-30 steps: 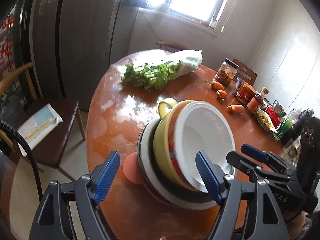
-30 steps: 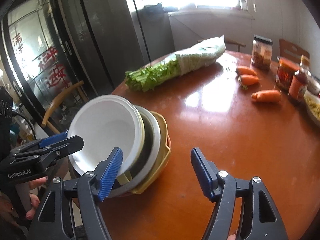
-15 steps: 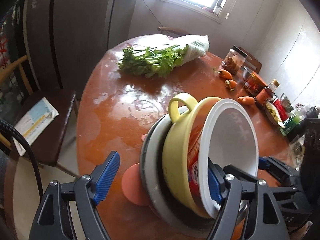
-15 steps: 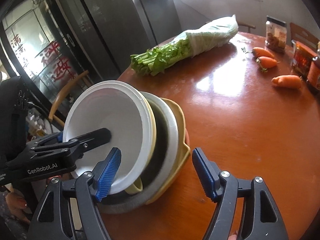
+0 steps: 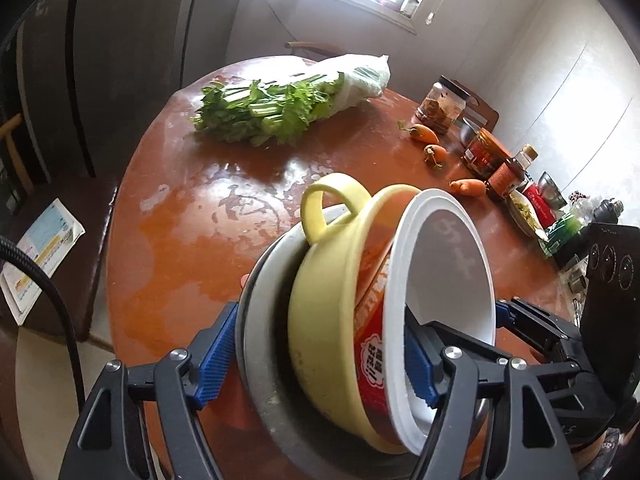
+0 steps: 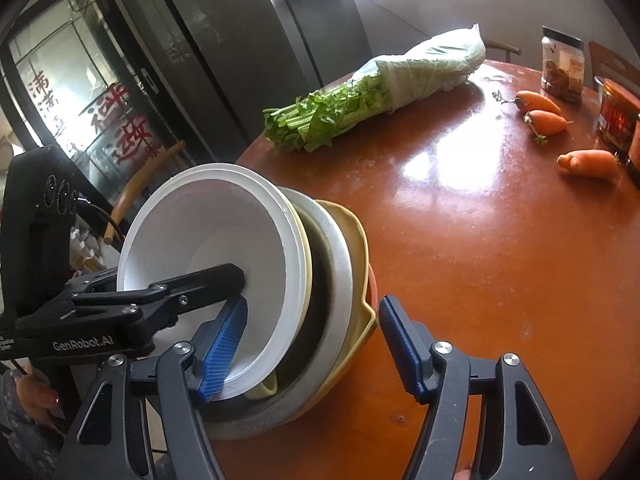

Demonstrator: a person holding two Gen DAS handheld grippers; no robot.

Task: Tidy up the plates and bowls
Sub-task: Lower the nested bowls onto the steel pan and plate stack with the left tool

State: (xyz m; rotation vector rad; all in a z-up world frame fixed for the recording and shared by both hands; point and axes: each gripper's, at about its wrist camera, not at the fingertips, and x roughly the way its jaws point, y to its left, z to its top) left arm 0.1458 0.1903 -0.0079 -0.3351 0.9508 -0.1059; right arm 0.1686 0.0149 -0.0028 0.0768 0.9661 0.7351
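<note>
The left claw [image 5: 316, 354] is closing around a tilted stack of dishes: its left pad is sitting at the grey plate's [image 5: 260, 320] back, its right pad inside the white bowl [image 5: 448, 264], at the rim. Whether the pads are already pressing I cannot tell. The right claw [image 6: 312, 346] is closing too, from the opposite side; its left pad is lying inside the white bowl [image 6: 208, 236], while its right pad is standing apart from the stack, just beside the outermost yellow dish [image 6: 356, 240], so this claw is still spread. The left claw's upper finger [image 6: 160, 292] is crossing right in front of the right claw's left pad.

The stack is standing on edge on the orange-brown surface [image 6: 480, 260], between both claws, bowl mouths facing the right claw's side. Nested in order are the plate, a yellow bowl [image 5: 320, 304] with a loop handle pointing up, a red-printed bowl [image 5: 372, 312], then the white bowl.

Beyond the left claw, a bundle of greens [image 5: 280, 108] in a bag is lying across the far surface. Ahead and right of it, three carrots [image 5: 434, 152] and a row of jars [image 5: 442, 106] are lining the edge. Left of the left claw, a chair is holding a paper [image 5: 40, 248].
</note>
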